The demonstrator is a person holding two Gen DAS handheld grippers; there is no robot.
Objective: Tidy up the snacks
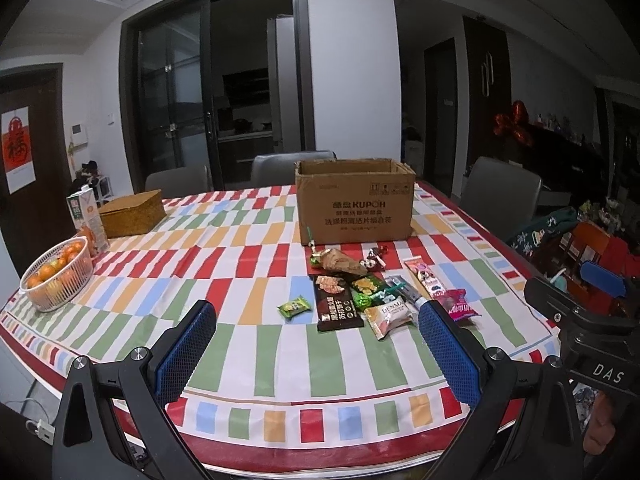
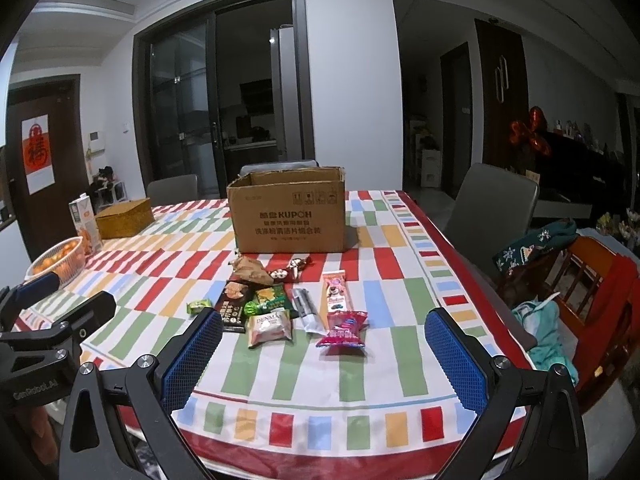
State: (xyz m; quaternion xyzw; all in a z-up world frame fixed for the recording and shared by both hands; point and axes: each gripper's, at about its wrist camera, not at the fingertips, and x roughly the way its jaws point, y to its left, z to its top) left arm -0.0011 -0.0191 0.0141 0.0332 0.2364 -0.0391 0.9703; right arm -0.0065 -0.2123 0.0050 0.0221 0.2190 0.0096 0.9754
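Note:
An open cardboard box (image 1: pixel 354 204) (image 2: pixel 290 218) stands on the striped tablecloth. In front of it lie several snack packets: a brown bag (image 1: pixel 342 262), a black packet (image 1: pixel 334 304) (image 2: pixel 234 306), a small green packet (image 1: pixel 294 307) (image 2: pixel 199 305), a white DENMA packet (image 1: pixel 390 316) (image 2: pixel 269 326), a pink packet (image 1: pixel 460 305) (image 2: pixel 344 328) and a long pink bar (image 2: pixel 335 292). My left gripper (image 1: pixel 316 320) is open and empty, above the near table edge. My right gripper (image 2: pixel 324 332) is open and empty, also short of the snacks.
A basket of oranges (image 1: pixel 56 276), a juice carton (image 1: pixel 86 220) and a woven box (image 1: pixel 132 212) stand at the table's left. Grey chairs (image 2: pixel 494 204) ring the table. A wooden chair with clothes (image 2: pixel 580 300) is at the right.

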